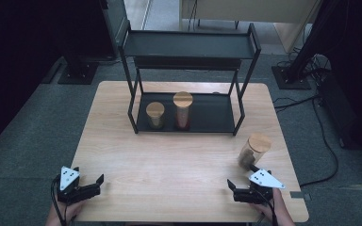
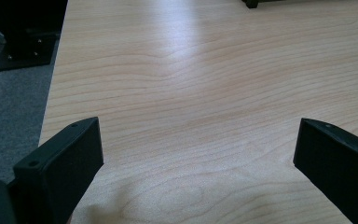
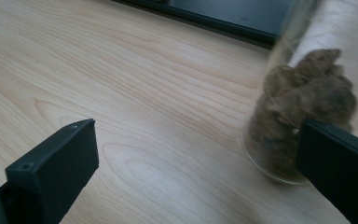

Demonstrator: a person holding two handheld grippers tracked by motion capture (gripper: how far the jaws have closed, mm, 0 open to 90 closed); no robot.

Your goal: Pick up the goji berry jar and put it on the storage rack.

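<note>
A light wood-grain surface [image 1: 169, 155] stands on grey carpet floor [image 1: 23, 136], and a black two-tier metal shelf [image 1: 188, 47] stands on its far half. On the shelf's lower tier [image 1: 212, 115] stand two clear jars with round wooden lids, a short jar [image 1: 155, 114] at the left and a taller jar [image 1: 183, 110] just beside it at the right. A third wooden-lidded jar [image 1: 253, 149], holding brown lumps, stands directly on the surface near its right edge, well apart from the shelf.
</note>
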